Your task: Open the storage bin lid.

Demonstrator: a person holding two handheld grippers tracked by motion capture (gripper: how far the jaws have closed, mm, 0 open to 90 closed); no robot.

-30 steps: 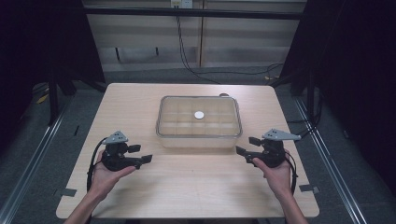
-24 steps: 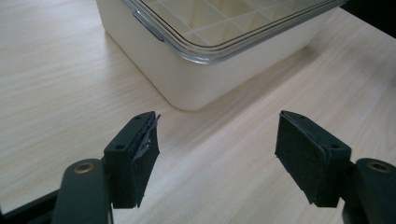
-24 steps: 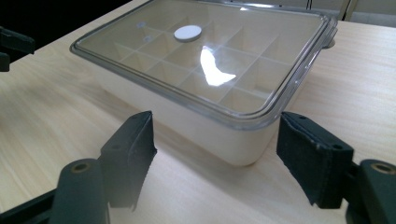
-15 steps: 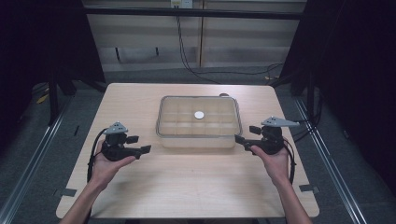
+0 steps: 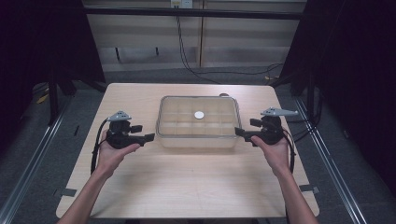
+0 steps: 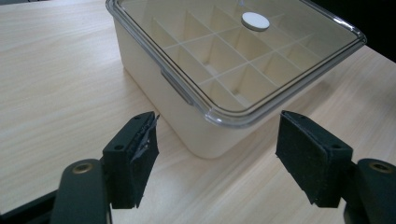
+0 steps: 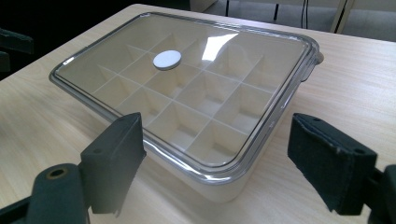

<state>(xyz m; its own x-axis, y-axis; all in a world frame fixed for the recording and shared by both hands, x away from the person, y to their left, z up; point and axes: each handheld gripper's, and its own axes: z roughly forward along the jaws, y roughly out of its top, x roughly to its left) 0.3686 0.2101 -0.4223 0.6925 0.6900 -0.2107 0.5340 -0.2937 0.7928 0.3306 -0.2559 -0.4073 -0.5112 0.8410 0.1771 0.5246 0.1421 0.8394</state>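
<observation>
Pale wood makes up the surface (image 5: 187,186), which stands on a grey floor with dark curtains at both sides and a light wall panel behind. A box (image 5: 198,123) sits on it, cream-walled, with a clear lid (image 6: 243,51) closed on top and a grid of dividers showing through; a white disc (image 5: 199,115) lies on the middle of the lid. In the high view the left tool (image 5: 144,137) is held just off the box's left end, its jaws pointing across at the box wall, and the right tool (image 5: 240,134) is held just off the right end, its jaws pointing back the other way, so the box lies between the two tools. Each tool rests in a hand, with the forearms coming in from the near edge of the surface. In the left gripper view the left tool (image 6: 217,154) stands released, its two black pads wide apart with nothing between them; a near corner of the box lies straight ahead of the gap, close but not touching either pad, and the disc is farther off, ahead and to the right. In the right gripper view the right tool (image 7: 215,163) is likewise released, and its jaws have just been opening, with nothing held; a corner of the box and its lid rim sit ahead in the gap, clear of both pads, and the disc is beyond, ahead and slightly left.
</observation>
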